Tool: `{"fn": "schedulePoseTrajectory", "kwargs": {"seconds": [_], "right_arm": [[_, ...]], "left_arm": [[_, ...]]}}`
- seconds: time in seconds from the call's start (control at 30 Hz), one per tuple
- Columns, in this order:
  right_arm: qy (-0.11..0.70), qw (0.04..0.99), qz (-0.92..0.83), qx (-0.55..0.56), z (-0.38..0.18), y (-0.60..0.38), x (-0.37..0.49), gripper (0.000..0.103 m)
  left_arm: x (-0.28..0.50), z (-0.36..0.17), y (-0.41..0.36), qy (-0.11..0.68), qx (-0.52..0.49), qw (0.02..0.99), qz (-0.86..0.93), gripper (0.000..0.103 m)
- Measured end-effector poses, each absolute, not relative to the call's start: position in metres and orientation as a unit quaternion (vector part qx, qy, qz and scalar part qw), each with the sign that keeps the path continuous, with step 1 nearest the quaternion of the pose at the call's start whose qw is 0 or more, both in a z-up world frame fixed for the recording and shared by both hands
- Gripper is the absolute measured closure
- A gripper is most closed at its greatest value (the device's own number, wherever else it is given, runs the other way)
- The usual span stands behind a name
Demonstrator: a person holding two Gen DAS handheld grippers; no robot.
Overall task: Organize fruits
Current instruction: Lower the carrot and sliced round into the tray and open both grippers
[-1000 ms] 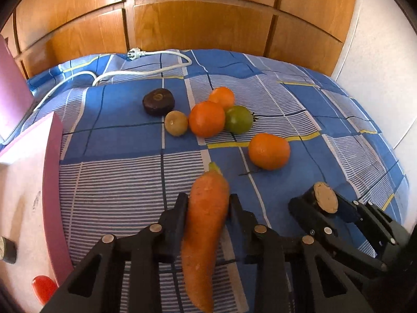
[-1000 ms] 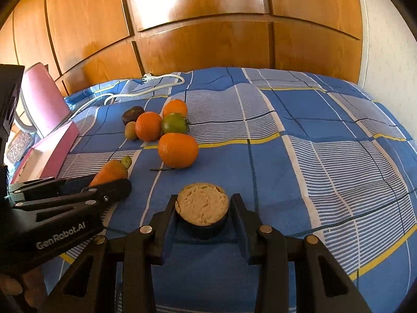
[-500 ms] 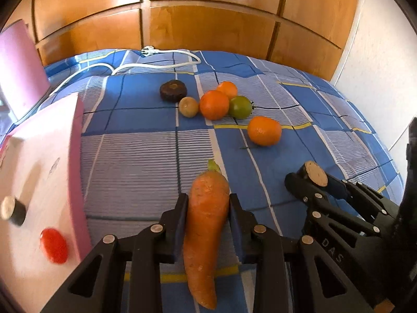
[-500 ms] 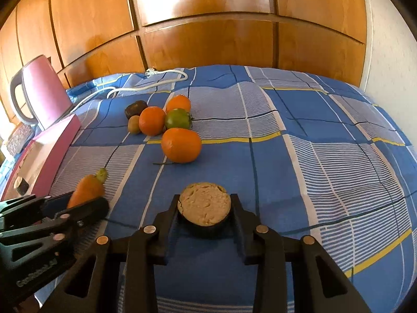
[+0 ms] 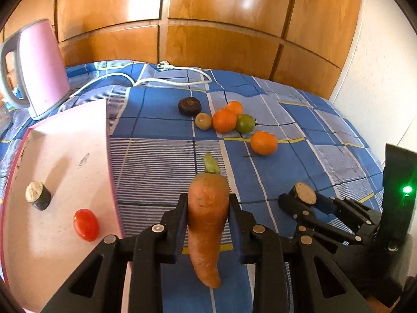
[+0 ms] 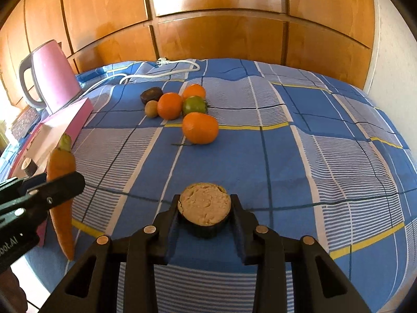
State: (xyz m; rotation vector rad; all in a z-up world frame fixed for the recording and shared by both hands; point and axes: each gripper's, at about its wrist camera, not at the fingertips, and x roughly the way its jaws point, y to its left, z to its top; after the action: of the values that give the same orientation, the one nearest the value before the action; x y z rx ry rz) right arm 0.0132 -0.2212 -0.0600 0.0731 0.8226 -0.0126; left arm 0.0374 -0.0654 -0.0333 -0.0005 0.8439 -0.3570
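Note:
My left gripper (image 5: 208, 216) is shut on an orange carrot (image 5: 207, 219), held above the blue checked cloth; it also shows in the right wrist view (image 6: 61, 182). My right gripper (image 6: 204, 214) is shut on a dark-skinned cut piece with a pale face (image 6: 204, 206), also seen to the right in the left wrist view (image 5: 303, 195). A pink tray (image 5: 60, 140) at the left holds a red tomato (image 5: 86, 224) and another dark cut piece (image 5: 37, 195). Three oranges (image 6: 200, 127), a green fruit (image 6: 193, 105), a kiwi (image 6: 151, 108) and a dark round fruit (image 6: 151, 95) lie grouped farther back.
A pink kettle (image 5: 39, 67) stands behind the tray. A white cable with plug (image 5: 169, 78) lies across the far cloth. Wooden panels (image 5: 208, 26) rise behind, and a white wall (image 5: 378, 91) stands at the right.
Both grippers have drawn back and up from the fruit group with their loads. The pink tray and kettle have come further into the left wrist view.

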Motion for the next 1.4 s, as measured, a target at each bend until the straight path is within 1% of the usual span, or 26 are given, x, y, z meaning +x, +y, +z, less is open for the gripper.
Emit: {"fn": "schedulePoseTrajectory", "kwargs": {"seconds": [0.3, 0.57, 0.83, 1.1, 1.4], "right_arm": [[0.409, 0.912, 0.016, 0.033, -0.057, -0.206, 0.009, 0.068], [0.406, 0.913, 0.044, 0.019, -0.044, -0.185, 0.009, 0.068], [0.392, 0.914, 0.104, -0.013, -0.023, -0.147, 0.017, 0.068], [0.387, 0.911, 0.14, -0.023, -0.012, -0.118, 0.025, 0.068], [0.374, 0.904, 0.203, -0.052, 0.002, -0.068, 0.034, 0.068]], "left_arm": [[0.033, -0.025, -0.043, 0.399, -0.026, 0.904, -0.155, 0.074], [0.032, -0.016, -0.007, 0.39, -0.053, 0.911, -0.126, 0.074], [0.027, -0.004, 0.028, 0.383, -0.099, 0.91, -0.122, 0.074], [0.023, 0.013, 0.069, 0.356, -0.135, 0.92, -0.098, 0.074], [0.029, 0.009, 0.117, 0.36, -0.175, 0.915, -0.053, 0.074]]}}
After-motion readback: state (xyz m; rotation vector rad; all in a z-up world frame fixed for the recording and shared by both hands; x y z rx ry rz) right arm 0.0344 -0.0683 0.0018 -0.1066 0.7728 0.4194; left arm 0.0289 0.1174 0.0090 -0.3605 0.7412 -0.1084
